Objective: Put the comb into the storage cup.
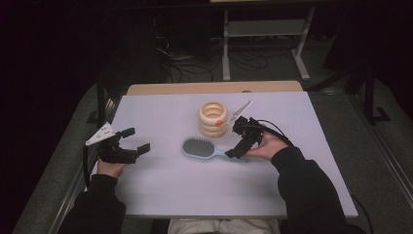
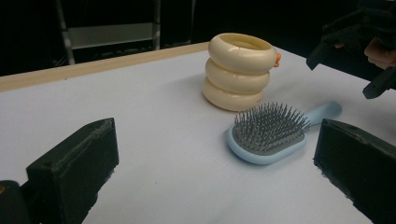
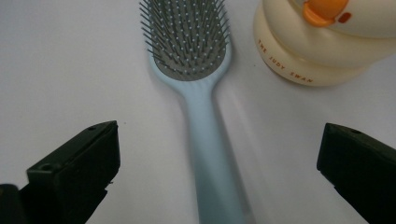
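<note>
The white counter [image 1: 160, 190] carries two things near its middle, and the work in hand looks like the approach to a pick-up of the hairbrush. Largest of the pair is a cream container [image 1: 213, 119] shaped like three stacked rings, standing upright toward the far side with a small orange piece on its side; it sits just behind the brush and apart from it. The pale blue hairbrush [image 1: 204, 149] lies flat in front of it, bristles up, its head toward the person's left and its handle [image 3: 210, 154] running toward the right hand. The right tongs [image 1: 239, 145] hang low over the end of that handle, and in the right gripper view the two black jaws stand wide apart with the handle running up between them, holding nothing. The left tongs [image 1: 134, 141] rest well off near the left edge of the counter, jaws likewise spread wide and empty, facing the brush head from a distance. My reading is that the reach is nearly complete but the grasp is not yet made. The next move would call for lowering the right tongs until the jaws straddle the handle close to the counter, keeping them square to it, then closing firmly, since the slim smooth handle could twist or slide out.
</note>
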Available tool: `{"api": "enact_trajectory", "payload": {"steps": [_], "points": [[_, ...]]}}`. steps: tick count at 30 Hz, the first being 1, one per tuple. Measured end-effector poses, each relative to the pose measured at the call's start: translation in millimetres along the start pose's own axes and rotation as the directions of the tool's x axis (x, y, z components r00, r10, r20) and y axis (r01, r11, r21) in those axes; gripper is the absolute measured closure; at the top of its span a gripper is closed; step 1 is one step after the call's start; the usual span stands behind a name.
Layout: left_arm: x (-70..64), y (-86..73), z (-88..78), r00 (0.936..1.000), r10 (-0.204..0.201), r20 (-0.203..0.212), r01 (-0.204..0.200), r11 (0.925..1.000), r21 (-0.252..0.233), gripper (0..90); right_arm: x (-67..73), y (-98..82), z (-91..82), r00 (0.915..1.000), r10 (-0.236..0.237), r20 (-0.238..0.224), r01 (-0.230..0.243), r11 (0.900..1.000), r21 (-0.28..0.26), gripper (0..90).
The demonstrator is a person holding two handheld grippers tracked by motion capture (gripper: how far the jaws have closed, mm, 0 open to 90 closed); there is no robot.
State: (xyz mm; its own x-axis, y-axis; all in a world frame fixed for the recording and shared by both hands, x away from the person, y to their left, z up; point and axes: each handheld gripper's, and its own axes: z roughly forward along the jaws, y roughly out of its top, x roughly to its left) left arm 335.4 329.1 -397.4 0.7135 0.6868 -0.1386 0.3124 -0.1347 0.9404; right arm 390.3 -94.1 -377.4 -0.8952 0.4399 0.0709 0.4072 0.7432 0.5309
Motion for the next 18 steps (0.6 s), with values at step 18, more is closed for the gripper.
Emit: {"api": "enact_trajectory", "payload": {"steps": [18], "points": [[0.0,0.0,0.1,1.0,0.001,0.003,-0.001,1.0,0.001,0.0,1.3,8.2,18.5,0.9994,-0.032,-0.014,0.032,0.998,0.053,0.0]]}}
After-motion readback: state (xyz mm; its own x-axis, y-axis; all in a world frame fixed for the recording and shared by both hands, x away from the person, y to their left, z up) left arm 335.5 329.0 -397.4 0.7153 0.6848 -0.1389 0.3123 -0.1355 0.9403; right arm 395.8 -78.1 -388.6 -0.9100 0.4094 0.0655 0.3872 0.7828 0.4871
